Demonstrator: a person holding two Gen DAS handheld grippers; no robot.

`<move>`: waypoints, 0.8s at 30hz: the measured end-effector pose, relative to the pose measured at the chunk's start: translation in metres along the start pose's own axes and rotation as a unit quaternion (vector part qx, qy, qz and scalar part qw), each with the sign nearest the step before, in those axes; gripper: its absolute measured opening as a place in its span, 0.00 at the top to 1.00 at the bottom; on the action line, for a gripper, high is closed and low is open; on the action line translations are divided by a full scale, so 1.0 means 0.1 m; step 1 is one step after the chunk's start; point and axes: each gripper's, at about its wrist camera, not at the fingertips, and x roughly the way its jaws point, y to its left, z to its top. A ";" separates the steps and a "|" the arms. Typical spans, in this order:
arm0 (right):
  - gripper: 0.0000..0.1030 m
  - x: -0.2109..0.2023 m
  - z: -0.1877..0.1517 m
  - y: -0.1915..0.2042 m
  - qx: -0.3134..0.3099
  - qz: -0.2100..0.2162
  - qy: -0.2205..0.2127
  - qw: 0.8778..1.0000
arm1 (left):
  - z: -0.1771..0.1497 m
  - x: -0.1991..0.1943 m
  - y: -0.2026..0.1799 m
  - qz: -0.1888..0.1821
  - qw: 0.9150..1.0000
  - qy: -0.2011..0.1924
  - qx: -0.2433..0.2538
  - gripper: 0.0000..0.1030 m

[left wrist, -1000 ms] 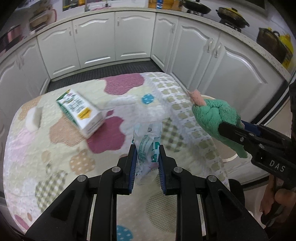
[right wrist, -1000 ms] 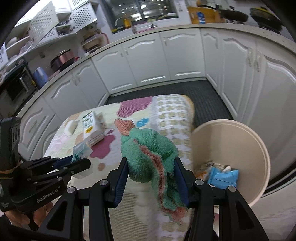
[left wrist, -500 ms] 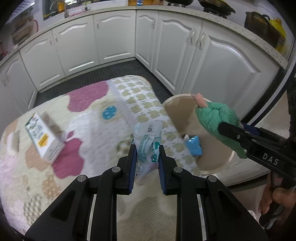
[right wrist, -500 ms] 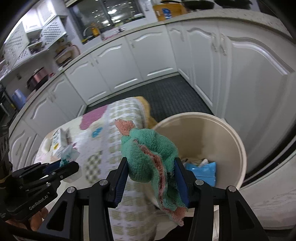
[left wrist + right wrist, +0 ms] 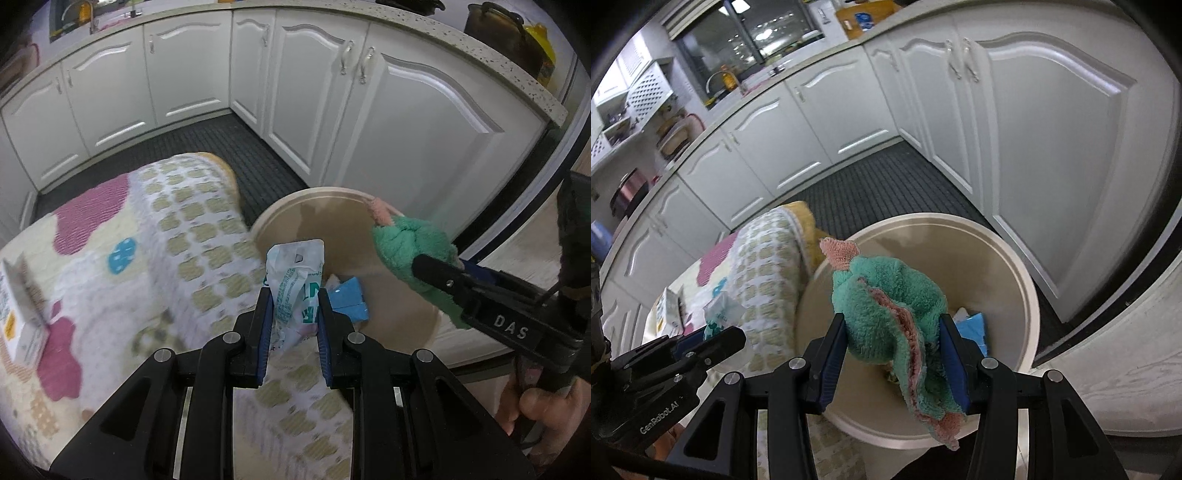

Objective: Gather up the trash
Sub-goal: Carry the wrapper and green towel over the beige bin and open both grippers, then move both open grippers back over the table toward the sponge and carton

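My left gripper is shut on a crumpled white and green plastic wrapper, held at the table's right edge beside the beige round bin. My right gripper is shut on a green and pink cloth and holds it over the bin. The cloth also shows in the left wrist view. The wrapper and left gripper show in the right wrist view. Blue packets lie inside the bin.
A quilted patterned cover lies over the table. A white carton lies on it at the left. White kitchen cabinets stand close behind the bin. A dark floor mat runs along them.
Both grippers have swung right, away from the table's middle toward the bin. The cloth now hangs over the bin's opening, and the wrapper has reached the table's edge.
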 end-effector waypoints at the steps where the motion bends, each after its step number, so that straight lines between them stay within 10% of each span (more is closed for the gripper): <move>1: 0.52 0.01 0.01 -0.03 0.004 -0.003 -0.002 1.000 | 0.01 0.02 -0.01 -0.003 1.000 -0.001 0.000 0.78; 9: 0.45 0.04 0.07 -0.12 0.020 -0.014 -0.004 1.000 | 0.02 0.10 -0.02 -0.012 1.000 -0.004 -0.007 0.43; 24: 0.39 0.05 -0.10 0.01 0.008 -0.008 0.014 1.000 | -0.09 -0.07 0.09 0.019 1.000 -0.011 -0.019 0.43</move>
